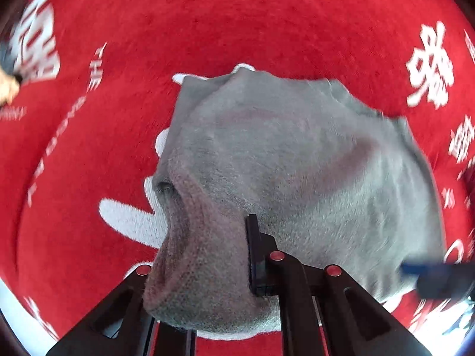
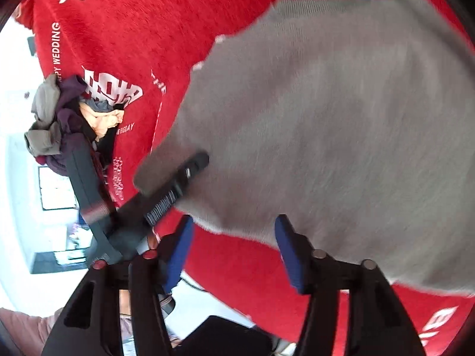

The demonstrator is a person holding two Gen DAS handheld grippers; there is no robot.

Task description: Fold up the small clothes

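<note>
Left gripper (image 1: 207, 255) clenched on grey cloth (image 1: 297, 163) edge, right gripper (image 2: 233, 249) released with blue pads apart, red blanket (image 1: 237, 23) under, clothes pile (image 2: 59, 118) aside.

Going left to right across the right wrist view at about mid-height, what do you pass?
Pile of crumpled clothes → white lettering on the red cloth → left tongs, shut on a corner of the grey garment → the grey garment spread over the red cloth.
</note>
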